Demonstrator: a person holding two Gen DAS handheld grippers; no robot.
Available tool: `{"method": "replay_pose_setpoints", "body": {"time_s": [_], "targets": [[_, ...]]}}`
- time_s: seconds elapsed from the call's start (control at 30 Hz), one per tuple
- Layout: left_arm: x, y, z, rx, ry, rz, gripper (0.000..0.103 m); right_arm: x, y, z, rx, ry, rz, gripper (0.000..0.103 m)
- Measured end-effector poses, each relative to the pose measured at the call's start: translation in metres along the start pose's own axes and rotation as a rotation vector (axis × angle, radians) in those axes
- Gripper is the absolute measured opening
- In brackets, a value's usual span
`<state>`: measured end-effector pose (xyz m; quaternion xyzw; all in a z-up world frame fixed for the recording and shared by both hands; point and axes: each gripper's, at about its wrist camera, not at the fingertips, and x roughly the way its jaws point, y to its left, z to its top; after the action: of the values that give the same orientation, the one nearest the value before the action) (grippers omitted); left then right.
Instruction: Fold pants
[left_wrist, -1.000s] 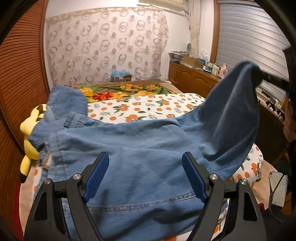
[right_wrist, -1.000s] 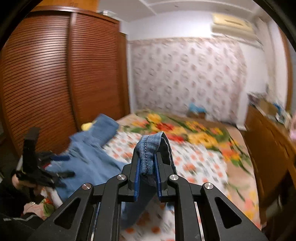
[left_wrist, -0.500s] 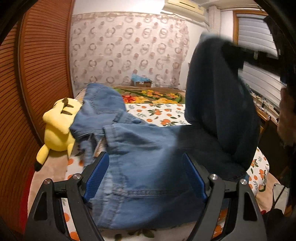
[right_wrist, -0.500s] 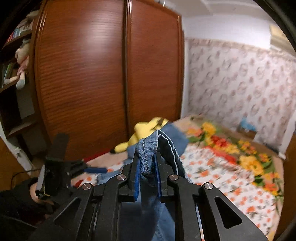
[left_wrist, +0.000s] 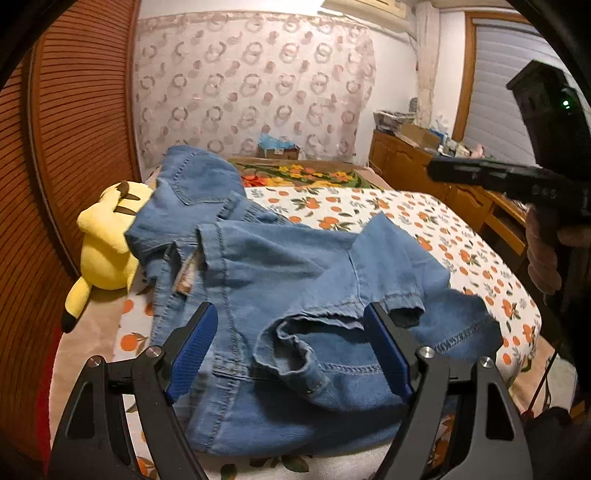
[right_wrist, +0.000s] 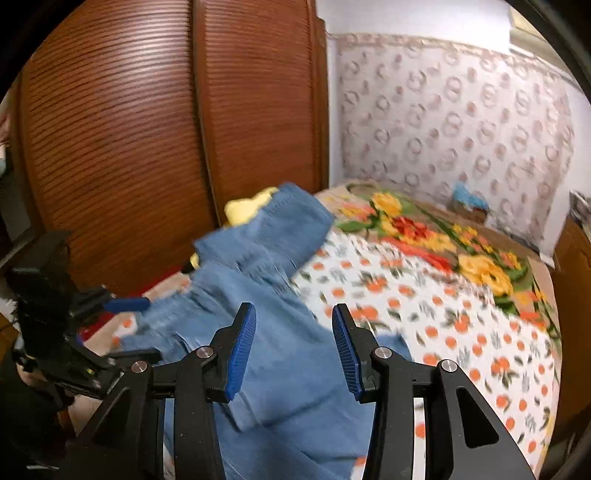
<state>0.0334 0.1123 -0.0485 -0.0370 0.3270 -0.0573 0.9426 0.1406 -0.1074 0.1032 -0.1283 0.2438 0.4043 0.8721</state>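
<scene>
Blue denim pants (left_wrist: 288, 280) lie on the bed, one leg folded back over the rest so its hem (left_wrist: 402, 310) rests near the front. They also show in the right wrist view (right_wrist: 258, 317). My left gripper (left_wrist: 291, 350) is open and empty, hovering over the near part of the pants. My right gripper (right_wrist: 291, 343) is open and empty above the pants. It shows in the left wrist view as a black tool (left_wrist: 517, 177) at the right, and the left gripper shows at the left of the right wrist view (right_wrist: 66, 317).
The bed has an orange-print sheet (left_wrist: 424, 229) and a floral blanket (right_wrist: 443, 236) behind it. A yellow plush toy (left_wrist: 107, 240) lies at the left by the wooden wardrobe (right_wrist: 147, 129). A wooden dresser (left_wrist: 413, 162) stands at the right.
My right gripper carried the pant leg up and over, then opened and let it go. The leg now lies folded on the pants. My left gripper stayed open.
</scene>
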Motion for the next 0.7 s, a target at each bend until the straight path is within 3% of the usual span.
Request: {"method": "replay_pose_setpoints", "body": {"time_s": [0.23,0.37,0.7], "targets": [[0.008,-0.001,-0.016,0.023,0.049,0.021,0.077,0.018,0.018,-0.033,0.056,0.109,0.033,0.051],[0.009,0.005,-0.025,0.008,0.065,0.018,0.059,0.036,0.033,-0.044,0.077,0.167,0.047,0.052],[0.009,-0.005,-0.033,0.045,0.057,-0.001,0.037,0.051,0.059,-0.043,0.12,0.251,0.1,0.051]]}}
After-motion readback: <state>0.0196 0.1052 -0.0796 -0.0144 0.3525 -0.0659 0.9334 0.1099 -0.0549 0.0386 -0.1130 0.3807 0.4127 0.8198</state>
